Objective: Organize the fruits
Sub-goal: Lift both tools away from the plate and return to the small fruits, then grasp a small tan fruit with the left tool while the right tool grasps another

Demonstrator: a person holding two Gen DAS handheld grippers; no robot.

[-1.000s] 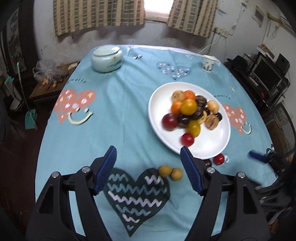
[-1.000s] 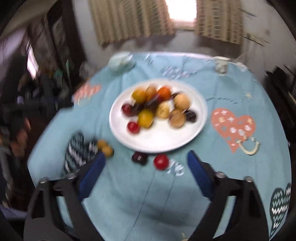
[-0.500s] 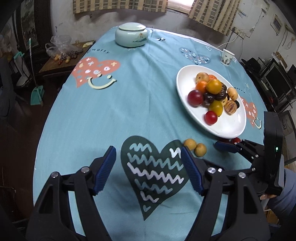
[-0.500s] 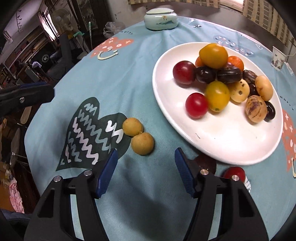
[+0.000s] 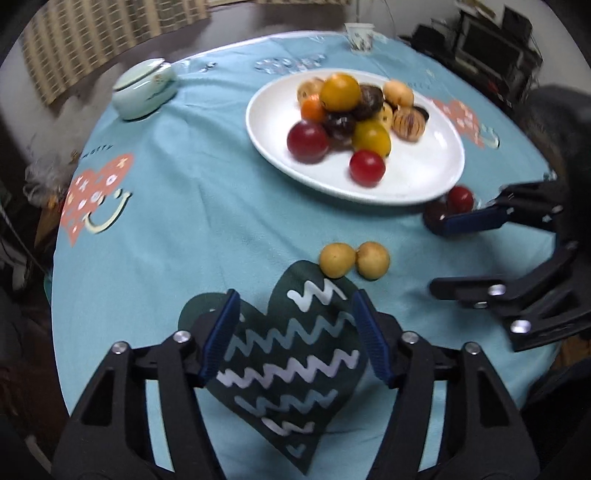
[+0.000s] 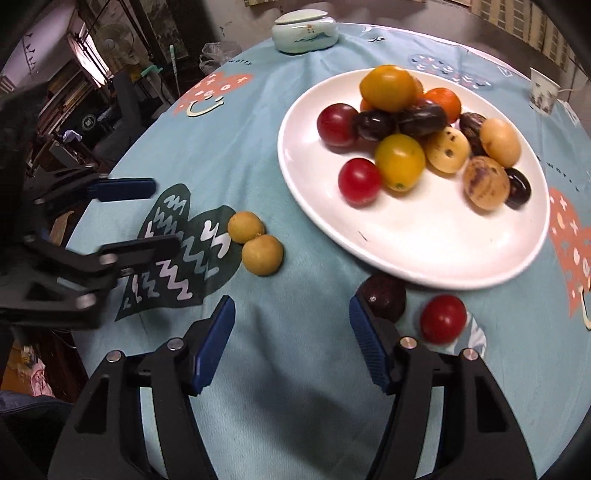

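A white plate (image 5: 424, 177) (image 6: 424, 236) holds a heap of red, yellow, orange and dark fruits. Two yellow-brown round fruits (image 5: 334, 259) (image 6: 262, 254) lie touching on the blue cloth, just beyond my left gripper (image 5: 295, 306). Its jaws are closing, with only the dark heart print between them. A dark plum (image 6: 384, 295) and a red tomato (image 6: 443, 319) lie by the plate's near rim. My right gripper (image 6: 291, 314) is open and holds nothing. The plum sits just past its right fingertip. The two grippers face each other low over the cloth.
A pale green lidded jar (image 5: 142, 90) (image 6: 304, 31) and a white cup (image 5: 360, 35) (image 6: 543, 90) stand at the table's far side. Dark furniture and clutter surround the round table. The cloth between the heart print and the plate is bare.
Both grippers have sunk closer to the cloth. The left view has rolled and its jaws stand narrower. The right gripper has crept forward, bringing the dark plum beside its right finger.
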